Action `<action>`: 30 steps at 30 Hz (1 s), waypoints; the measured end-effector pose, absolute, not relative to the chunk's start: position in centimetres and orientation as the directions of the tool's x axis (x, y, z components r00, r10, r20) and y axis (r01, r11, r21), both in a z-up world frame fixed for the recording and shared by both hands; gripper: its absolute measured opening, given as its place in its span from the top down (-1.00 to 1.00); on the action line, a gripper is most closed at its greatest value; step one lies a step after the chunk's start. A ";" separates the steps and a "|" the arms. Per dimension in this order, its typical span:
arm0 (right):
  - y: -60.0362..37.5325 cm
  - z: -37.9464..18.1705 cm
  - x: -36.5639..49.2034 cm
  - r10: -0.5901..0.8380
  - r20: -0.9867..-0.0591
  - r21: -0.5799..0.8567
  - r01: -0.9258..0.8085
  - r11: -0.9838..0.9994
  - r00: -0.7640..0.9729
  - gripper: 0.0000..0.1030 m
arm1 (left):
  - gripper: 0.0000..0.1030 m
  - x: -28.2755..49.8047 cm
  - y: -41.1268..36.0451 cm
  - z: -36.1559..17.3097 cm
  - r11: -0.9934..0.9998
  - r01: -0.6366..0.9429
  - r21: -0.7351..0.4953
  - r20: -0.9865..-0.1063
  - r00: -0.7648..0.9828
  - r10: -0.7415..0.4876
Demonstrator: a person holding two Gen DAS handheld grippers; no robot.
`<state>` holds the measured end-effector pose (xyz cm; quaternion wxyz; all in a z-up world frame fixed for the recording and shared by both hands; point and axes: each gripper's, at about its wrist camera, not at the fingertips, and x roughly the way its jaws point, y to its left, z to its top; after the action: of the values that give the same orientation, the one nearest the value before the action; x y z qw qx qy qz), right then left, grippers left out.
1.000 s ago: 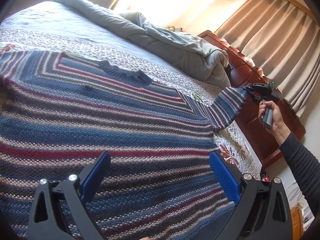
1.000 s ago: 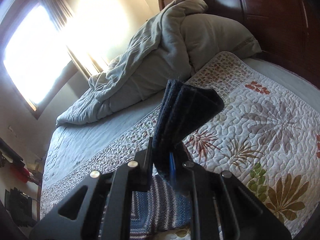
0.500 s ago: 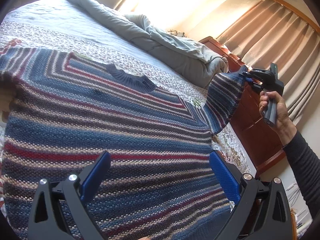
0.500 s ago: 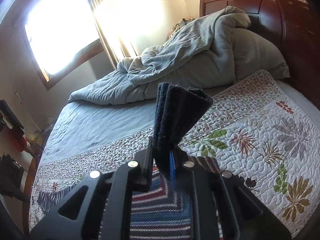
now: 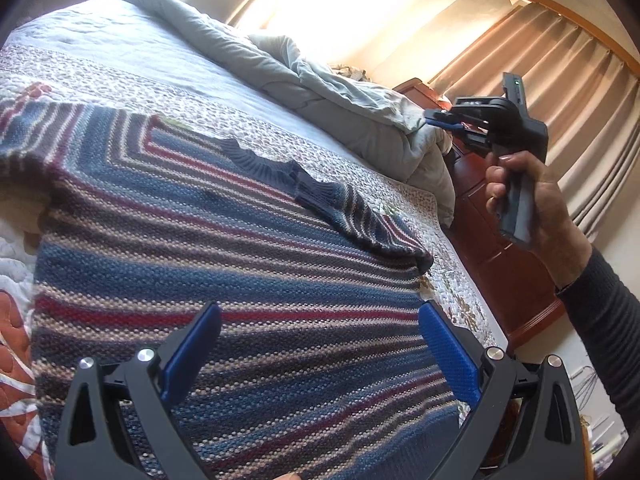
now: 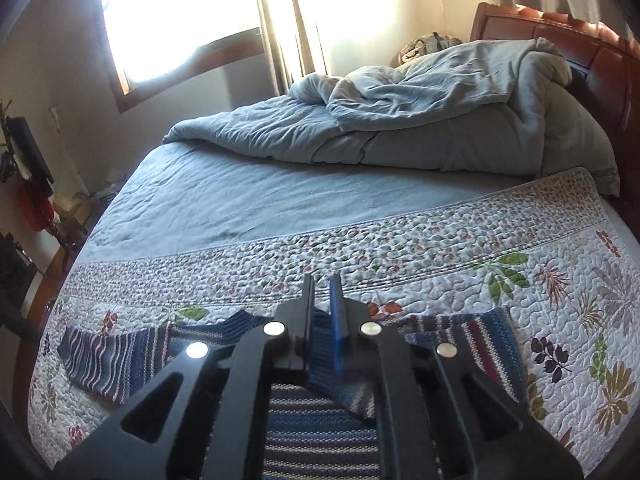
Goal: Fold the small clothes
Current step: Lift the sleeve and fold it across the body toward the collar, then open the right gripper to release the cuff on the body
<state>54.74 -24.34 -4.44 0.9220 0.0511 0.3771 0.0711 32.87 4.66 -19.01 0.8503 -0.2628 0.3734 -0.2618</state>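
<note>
A striped blue, red and cream knit sweater lies flat on the quilted bed. Its right sleeve is folded in over the body, cuff near the collar. My left gripper is open and empty, hovering over the sweater's lower part. My right gripper is held in the air above the bed's right side, its jaws slightly apart with nothing between them. In the right wrist view the right gripper hangs above the sweater; the left sleeve lies spread out.
A floral quilt covers the bed. A rumpled grey duvet is piled at the head by the dark wooden headboard. Curtains hang behind, and a bright window is beyond the bed.
The right gripper let go of the sleeve cuff it was holding up. The sleeve now lies folded across the sweater's body, and the right gripper has lifted away.
</note>
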 end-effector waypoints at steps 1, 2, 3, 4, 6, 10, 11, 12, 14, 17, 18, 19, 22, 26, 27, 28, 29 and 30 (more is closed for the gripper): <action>-23.8 -4.8 54.8 0.171 -0.695 0.142 -0.100 0.985 0.698 0.87 | -0.93 32.9 5.0 -19.0 0.725 0.245 -0.643 -0.498 0.586 -0.639; -23.3 -5.3 54.9 0.184 -0.711 0.146 -0.113 0.983 0.679 0.80 | -0.93 32.8 5.3 -19.0 0.724 0.243 -0.646 -0.495 0.588 -0.639; -22.8 -6.5 55.2 0.209 -0.743 0.165 -0.129 0.978 0.636 0.78 | -0.93 32.8 5.6 -19.0 0.721 0.240 -0.650 -0.492 0.590 -0.640; -22.6 -7.4 55.3 0.217 -0.762 0.171 -0.133 0.976 0.611 0.73 | -0.93 32.8 5.9 -19.0 0.716 0.232 -0.659 -0.488 0.592 -0.641; -22.0 -10.5 55.7 0.235 -0.822 0.183 -0.149 0.972 0.519 0.21 | -0.93 33.0 6.4 -19.1 0.704 0.225 -0.673 -0.478 0.594 -0.647; -19.6 -17.5 55.6 0.163 -0.904 0.086 -0.205 0.975 0.396 0.20 | -0.93 33.4 6.9 -19.6 0.702 0.204 -0.682 -0.485 0.592 -0.644; -18.9 -18.9 55.6 0.128 -0.913 0.037 -0.233 0.972 0.387 0.20 | -0.93 33.5 7.0 -19.8 0.700 0.198 -0.687 -0.487 0.590 -0.644; -18.4 -19.9 55.6 0.094 -0.916 -0.010 -0.256 0.967 0.390 0.21 | -0.93 33.5 7.0 -20.0 0.694 0.191 -0.694 -0.487 0.585 -0.648; -17.3 -22.4 55.7 0.032 -0.922 -0.092 -0.298 0.950 0.387 0.24 | -0.93 33.6 7.0 -20.2 0.687 0.187 -0.702 -0.486 0.580 -0.654; -16.9 -24.1 56.3 -0.028 -0.916 -0.171 -0.329 0.929 0.399 0.24 | -0.93 33.7 6.6 -20.3 0.692 0.194 -0.695 -0.492 0.574 -0.655; -16.8 -24.4 56.5 -0.050 -0.906 -0.209 -0.342 0.916 0.420 0.24 | -0.93 33.8 6.6 -20.3 0.694 0.196 -0.693 -0.493 0.572 -0.655; -16.8 -24.5 56.6 -0.064 -0.897 -0.234 -0.347 0.908 0.438 0.24 | -0.93 33.8 6.5 -20.4 0.693 0.196 -0.694 -0.493 0.571 -0.656; -17.0 -24.8 57.2 -0.078 -0.890 -0.253 -0.344 0.904 0.448 0.32 | -0.93 33.8 6.4 -20.6 0.693 0.194 -0.695 -0.497 0.567 -0.657; -17.5 -23.3 56.7 -0.024 -0.875 -0.214 -0.342 0.915 0.483 0.87 | -0.93 33.8 6.4 -20.8 0.693 0.185 -0.697 -0.502 0.565 -0.655; -17.6 -22.6 56.3 0.001 -0.871 -0.191 -0.341 0.920 0.491 0.87 | -0.93 33.9 6.5 -20.8 0.692 0.183 -0.698 -0.501 0.566 -0.655; -17.4 -21.6 55.5 0.032 -0.862 -0.172 -0.352 0.920 0.506 0.87 | -0.93 33.9 6.5 -20.7 0.694 0.184 -0.696 -0.500 0.569 -0.653; -17.2 -21.0 54.9 0.054 -0.855 -0.160 -0.361 0.919 0.516 0.88 | -0.93 33.9 6.6 -20.7 0.695 0.185 -0.694 -0.500 0.572 -0.651; -16.9 -20.4 54.3 0.074 -0.850 -0.145 -0.367 0.919 0.521 0.88 | -0.93 33.8 6.7 -20.7 0.697 0.185 -0.693 -0.499 0.575 -0.649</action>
<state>54.29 -16.87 -20.38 0.8581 -0.1551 0.4724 0.1284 33.84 6.68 -20.67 0.8354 -0.2990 0.3878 -0.2496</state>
